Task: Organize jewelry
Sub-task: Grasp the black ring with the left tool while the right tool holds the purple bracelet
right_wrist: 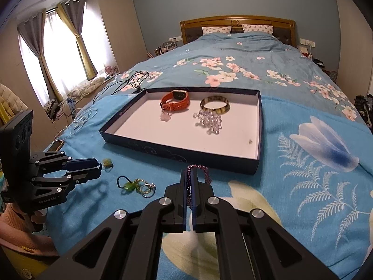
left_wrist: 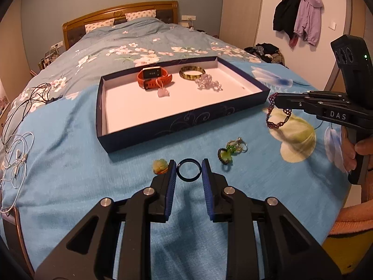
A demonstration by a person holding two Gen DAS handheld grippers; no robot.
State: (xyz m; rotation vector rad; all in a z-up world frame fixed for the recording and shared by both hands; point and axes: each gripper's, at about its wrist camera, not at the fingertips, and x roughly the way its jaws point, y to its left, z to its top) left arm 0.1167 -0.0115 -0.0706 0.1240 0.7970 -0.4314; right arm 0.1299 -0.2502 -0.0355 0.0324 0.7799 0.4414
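A shallow dark blue tray (left_wrist: 177,123) (right_wrist: 177,157) with a white floor lies on the bed. In it are an orange watch (left_wrist: 153,77) (right_wrist: 175,102), a mottled bangle (left_wrist: 192,72) (right_wrist: 215,104), clear beads (left_wrist: 209,83) (right_wrist: 209,119) and a pale pink charm (left_wrist: 163,92). My left gripper (left_wrist: 188,171) (right_wrist: 99,169) is open, with its fingers on either side of a dark ring (left_wrist: 188,169) on the blanket. My right gripper (right_wrist: 191,175) (left_wrist: 276,100) is shut on a purple beaded bracelet (left_wrist: 277,116) (right_wrist: 198,171), held in the air near the tray's front right corner.
A green pendant with gold rings (left_wrist: 230,150) (right_wrist: 137,186) and a small yellow-orange charm (left_wrist: 160,166) (right_wrist: 107,162) lie on the blue blanket in front of the tray. Cables (left_wrist: 21,140) (right_wrist: 126,81) lie at the bed's left side.
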